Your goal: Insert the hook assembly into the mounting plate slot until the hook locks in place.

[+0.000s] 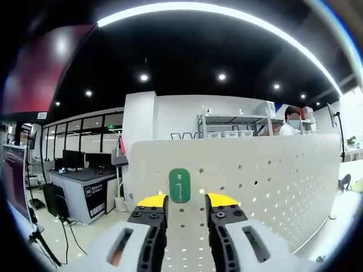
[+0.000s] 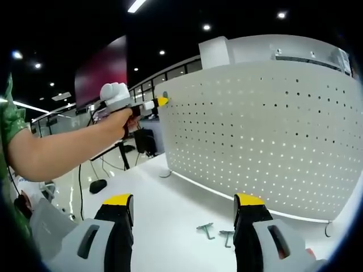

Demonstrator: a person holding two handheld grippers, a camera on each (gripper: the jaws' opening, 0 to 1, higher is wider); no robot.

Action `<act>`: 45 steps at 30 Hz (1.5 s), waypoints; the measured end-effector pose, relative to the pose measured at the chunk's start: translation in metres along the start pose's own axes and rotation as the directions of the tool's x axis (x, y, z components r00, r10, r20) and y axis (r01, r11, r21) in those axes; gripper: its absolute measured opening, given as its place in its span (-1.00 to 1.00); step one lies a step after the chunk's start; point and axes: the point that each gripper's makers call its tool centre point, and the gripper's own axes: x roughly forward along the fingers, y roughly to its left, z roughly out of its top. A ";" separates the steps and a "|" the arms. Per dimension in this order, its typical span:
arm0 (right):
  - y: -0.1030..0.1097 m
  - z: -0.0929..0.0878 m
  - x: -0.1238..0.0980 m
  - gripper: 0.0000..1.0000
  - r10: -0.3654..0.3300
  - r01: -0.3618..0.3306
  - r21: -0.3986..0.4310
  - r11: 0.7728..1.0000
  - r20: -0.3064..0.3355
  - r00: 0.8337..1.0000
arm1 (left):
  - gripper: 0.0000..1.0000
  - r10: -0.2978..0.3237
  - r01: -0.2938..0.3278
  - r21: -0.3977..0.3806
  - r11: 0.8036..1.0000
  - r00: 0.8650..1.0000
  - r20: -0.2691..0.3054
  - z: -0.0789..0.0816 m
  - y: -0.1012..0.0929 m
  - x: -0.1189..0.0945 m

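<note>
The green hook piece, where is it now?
In the left gripper view, the green hook piece sits on the white pegboard, just above the open left tongs.

- An open-plan office or lab: black ceiling with round recessed downlights [image 1: 222,76] and a long white light strip [image 1: 227,12].
- Far left, a desk with dark computer monitors [image 1: 74,159].
- Far right, grey metal shelving [image 1: 227,126].

Right gripper [image 2: 184,212] hung with jaws wide apart over white table [image 2: 164,218]; two hooks [image 2: 206,229] lay near pegboard [image 2: 266,130]; left gripper [image 2: 160,102] touched its edge.
</note>
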 end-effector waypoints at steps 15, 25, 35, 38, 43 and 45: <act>0.004 0.000 -0.003 0.46 0.004 -0.004 0.000 1.000 0.003 1.000 | -0.33 -0.093 0.093 0.004 0.996 0.992 -0.087 -0.025 -0.021 -0.024; 0.005 0.000 -0.007 0.46 -0.002 0.002 0.003 1.000 0.009 1.000 | -0.26 -0.162 0.162 -0.013 0.987 0.976 -0.148 -0.046 -0.048 -0.046; 0.005 -0.006 -0.016 0.46 -0.011 0.011 0.010 1.000 0.010 1.000 | -0.23 -0.220 0.221 -0.023 0.975 0.952 -0.214 -0.067 -0.073 -0.073; 0.006 -0.007 -0.018 0.46 -0.012 0.012 0.014 1.000 0.011 1.000 | -0.23 -0.233 0.232 -0.034 0.972 0.946 -0.227 -0.074 -0.078 -0.080; 0.006 -0.010 -0.024 0.46 -0.017 0.017 0.016 1.000 0.012 1.000 | -0.23 -0.261 0.259 -0.040 0.965 0.932 -0.253 -0.083 -0.090 -0.095; 0.007 -0.011 -0.026 0.46 -0.019 0.019 0.017 1.000 0.012 1.000 | -0.23 -0.269 0.266 -0.046 0.963 0.928 -0.259 -0.085 -0.095 -0.102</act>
